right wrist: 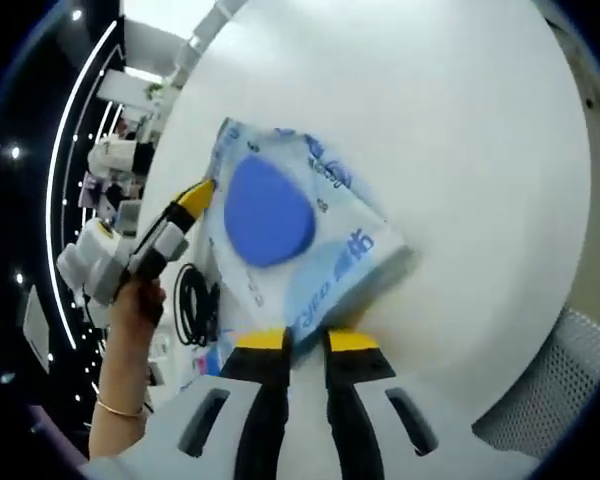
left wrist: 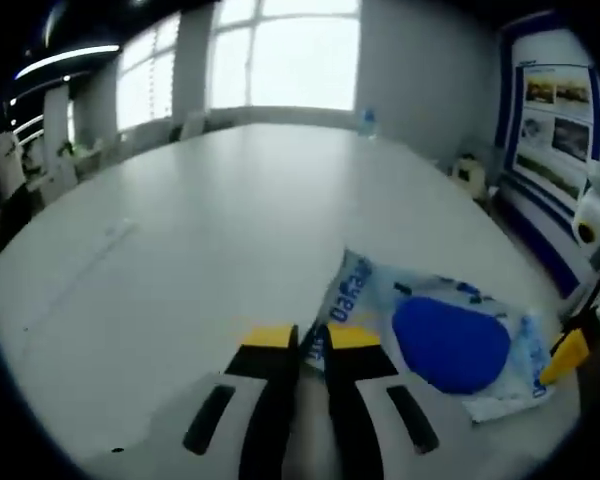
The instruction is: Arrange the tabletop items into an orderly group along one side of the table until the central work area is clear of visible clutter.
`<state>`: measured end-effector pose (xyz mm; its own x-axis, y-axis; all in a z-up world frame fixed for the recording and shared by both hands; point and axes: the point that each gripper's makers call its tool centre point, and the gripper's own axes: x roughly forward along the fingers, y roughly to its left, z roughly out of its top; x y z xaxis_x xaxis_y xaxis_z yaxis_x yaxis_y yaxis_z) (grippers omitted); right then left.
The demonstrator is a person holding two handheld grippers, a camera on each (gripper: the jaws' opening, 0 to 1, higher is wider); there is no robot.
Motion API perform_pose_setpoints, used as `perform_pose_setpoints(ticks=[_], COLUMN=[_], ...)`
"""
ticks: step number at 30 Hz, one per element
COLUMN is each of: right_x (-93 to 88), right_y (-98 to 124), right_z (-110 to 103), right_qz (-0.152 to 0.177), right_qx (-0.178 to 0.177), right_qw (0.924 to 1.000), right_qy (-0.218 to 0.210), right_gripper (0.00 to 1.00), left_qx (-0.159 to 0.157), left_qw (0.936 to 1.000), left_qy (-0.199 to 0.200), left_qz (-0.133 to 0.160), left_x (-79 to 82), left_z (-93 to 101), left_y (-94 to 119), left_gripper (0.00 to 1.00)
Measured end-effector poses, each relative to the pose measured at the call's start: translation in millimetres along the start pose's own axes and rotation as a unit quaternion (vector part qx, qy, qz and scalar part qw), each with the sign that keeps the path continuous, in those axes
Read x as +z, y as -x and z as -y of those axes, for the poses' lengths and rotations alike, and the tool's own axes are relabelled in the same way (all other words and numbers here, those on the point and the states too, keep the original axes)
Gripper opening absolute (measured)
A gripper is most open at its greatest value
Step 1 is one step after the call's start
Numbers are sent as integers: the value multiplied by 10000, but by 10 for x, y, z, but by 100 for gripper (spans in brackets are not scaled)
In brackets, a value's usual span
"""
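Left gripper [left wrist: 312, 338] clamped on packet [left wrist: 435, 335] edge | right gripper [right wrist: 306, 341] clamped on packet; raised above table [left wrist: 230, 210]

A wide white table [left wrist: 200, 230] carries a clear packet [left wrist: 435, 335] with a blue pad.

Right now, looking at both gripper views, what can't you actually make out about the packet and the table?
- Printed text on the blue-and-white packet: blurred in the left gripper view and tilted in the right gripper view, so it can't be read.
- Packet's near edge: hidden between the right gripper jaws.
- Bottle at the far table edge: too small to identify its label.
- Wall posters: blurred and cut by the view's edge.
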<state>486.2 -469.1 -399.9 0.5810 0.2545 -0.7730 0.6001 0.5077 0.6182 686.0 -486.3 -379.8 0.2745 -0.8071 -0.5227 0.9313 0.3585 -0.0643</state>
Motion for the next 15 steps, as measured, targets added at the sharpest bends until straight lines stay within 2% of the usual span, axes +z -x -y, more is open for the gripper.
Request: perform_pose_setpoints(ticks=[2,5,12,15], right_x=[2,18,97,175], right_y=[0,-1,56,112], right_z=[8,6,19,46], right_qz=[19,56,179,327], right_qx=[-4,9,-20,-111], right_qw=[10000,9999,9996,9985], right_qy=[-53,122,208,421], right_gripper=[11,9,2,1], left_qx=[48,128,158,185], left_qw=[9999,9994,9995,9994], left_qy=[-122,-257,-144,-78], left_qz=[-97,-200,-253,-288], left_x=[-9,0,17,15], left_z=[10,19,7,15], left_y=[-2,2,77,134], left_gripper=[1,0,0,0])
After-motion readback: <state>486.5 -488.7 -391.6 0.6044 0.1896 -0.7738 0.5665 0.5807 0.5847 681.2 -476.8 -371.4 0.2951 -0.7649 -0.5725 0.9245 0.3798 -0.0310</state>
